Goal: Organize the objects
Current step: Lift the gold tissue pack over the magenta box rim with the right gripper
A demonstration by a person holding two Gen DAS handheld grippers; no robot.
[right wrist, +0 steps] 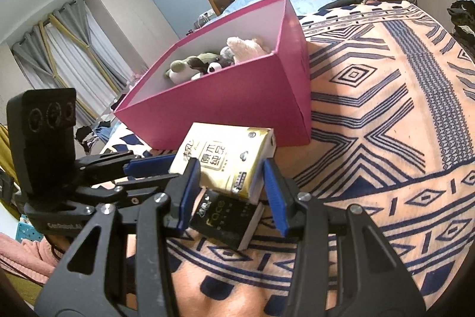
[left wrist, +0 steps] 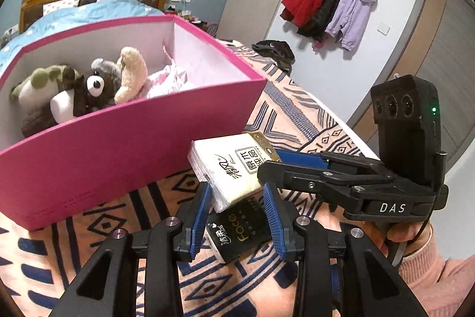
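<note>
Left wrist view hides the lower half of the black "Face" tissue pack (left wrist: 237, 230) under the white-and-gold tissue pack (left wrist: 234, 165) lying tilted across it; both rest on the peach bedspread with dark blue geometric pattern (left wrist: 297, 109). The pink cardboard box (left wrist: 118, 144), just behind the packs, is cut off at the left edge, and the plush toys (left wrist: 89, 85) inside it overlap so their shapes blur together. The left gripper (left wrist: 237, 216) has its jaws spread, straddling the stacked packs; whether the blue pads (left wrist: 202, 216) touch the packs cannot be told. The right gripper (left wrist: 297, 165) reaches in level from the right, its tips hidden behind the white-and-gold pack, so its jaw state cannot be told here. The right hand (left wrist: 397, 236) in a pink sleeve grips its handle. In the right wrist view the right gripper (right wrist: 228, 192) shows jaws parted around both packs (right wrist: 228, 156), nothing clamped, and the left gripper (right wrist: 148, 165) enters from the left, its tips hidden.
</note>
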